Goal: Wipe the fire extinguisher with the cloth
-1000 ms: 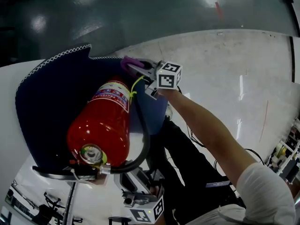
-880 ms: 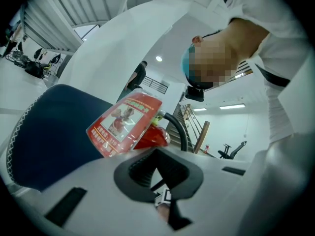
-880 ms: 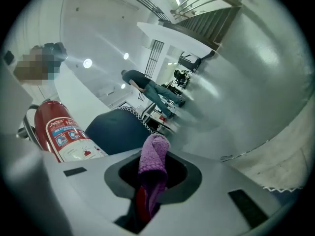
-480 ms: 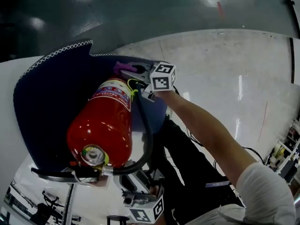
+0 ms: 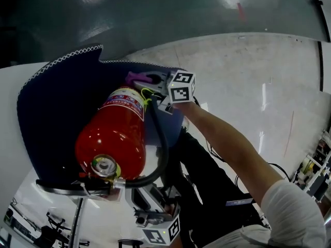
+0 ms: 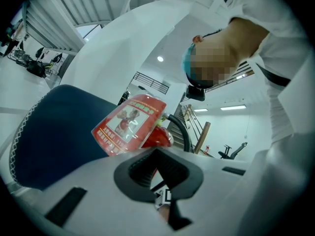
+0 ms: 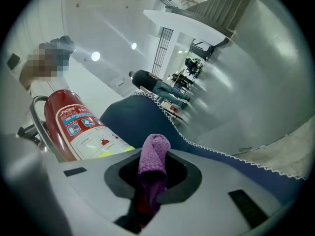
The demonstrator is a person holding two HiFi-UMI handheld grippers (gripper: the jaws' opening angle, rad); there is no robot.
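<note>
Fire extinguisher [image 5: 116,133]: cylinder glossy red

Label [image 5: 124,103]: white ground with red and blue print, with a yellow-green strip along one edge

Hose [image 5: 161,154]: black

Gauge [image 5: 105,166]: pale dial inside a yellow-green ring

Cloth [image 7: 153,154]: purple, with a fine knitted texture

Mat [image 5: 51,112]: dark navy, edged with white zigzag stitching

Right gripper [image 7: 151,181] and left gripper [image 6: 158,173]: light grey bodies with black jaw recesses

Marker cube [image 5: 181,87]: white faces bearing black square patterns

Table [image 5: 243,71]: white

Floor [image 5: 155,14]: dark grey-green and glossy, with pale reflections

Sleeve [image 5: 289,211]: white

Trousers [image 5: 207,190]: black
</note>
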